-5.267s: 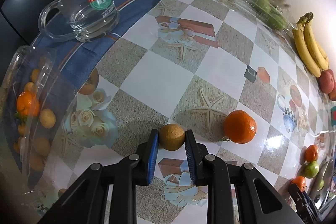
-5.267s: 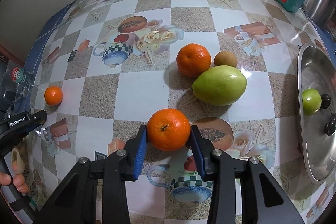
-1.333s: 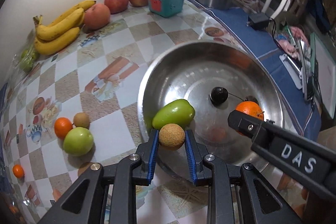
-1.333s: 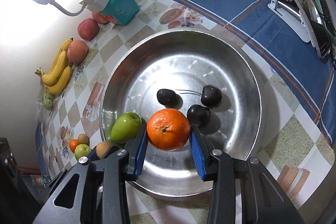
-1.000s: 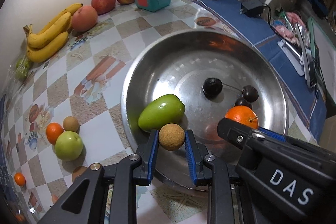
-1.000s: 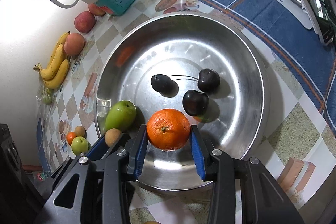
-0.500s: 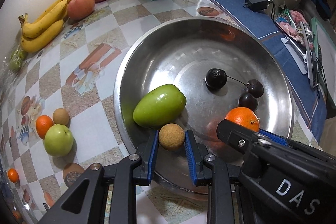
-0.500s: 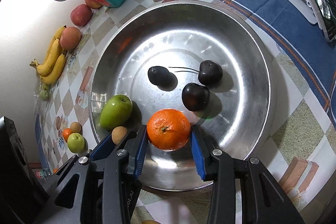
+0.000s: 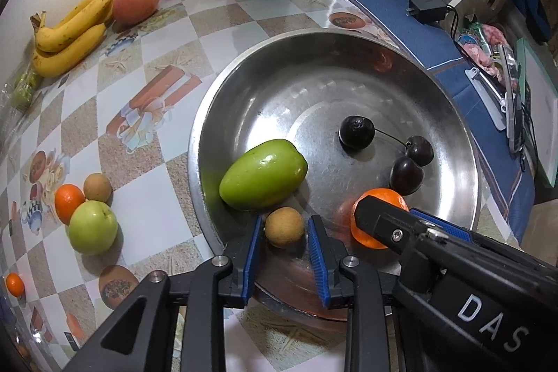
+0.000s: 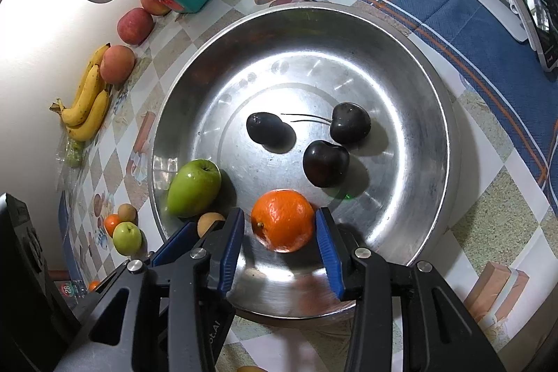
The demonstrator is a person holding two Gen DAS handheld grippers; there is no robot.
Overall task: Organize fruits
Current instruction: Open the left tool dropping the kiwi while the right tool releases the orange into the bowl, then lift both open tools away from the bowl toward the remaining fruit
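Nearest in the left wrist view, the left gripper (image 9: 284, 232) has its jaws opening around a small tan round fruit (image 9: 284, 227), perhaps a longan. A narrow gap shows on each side of it, so the pads no longer press it. The fruit sits low on the near inner wall of the steel bowl (image 9: 464, 142), straight ahead between the fingers and touching the green mango-shaped fruit (image 9: 263, 175) just behind it.

In the right wrist view, the right gripper (image 10: 279, 227) is also opening. The orange mandarin (image 10: 283, 220) lies between its blue pads, with a gap on both sides, and rests on the near slope of the bowl (image 10: 443, 114). It is just to the right of the left gripper's fruit, so the two grippers stand close together.

Both fruits seem already released, so I judge that each gripper must draw straight back and up, away from its fruit and from the other gripper.

Farther in, three dark cherries (image 10: 326, 162) lie at the bowl's middle. Beyond the bowl, on the checked tablecloth (image 9: 146, 208), a green apple (image 9: 92, 222), a small orange, bananas (image 9: 75, 27) and peaches wait.
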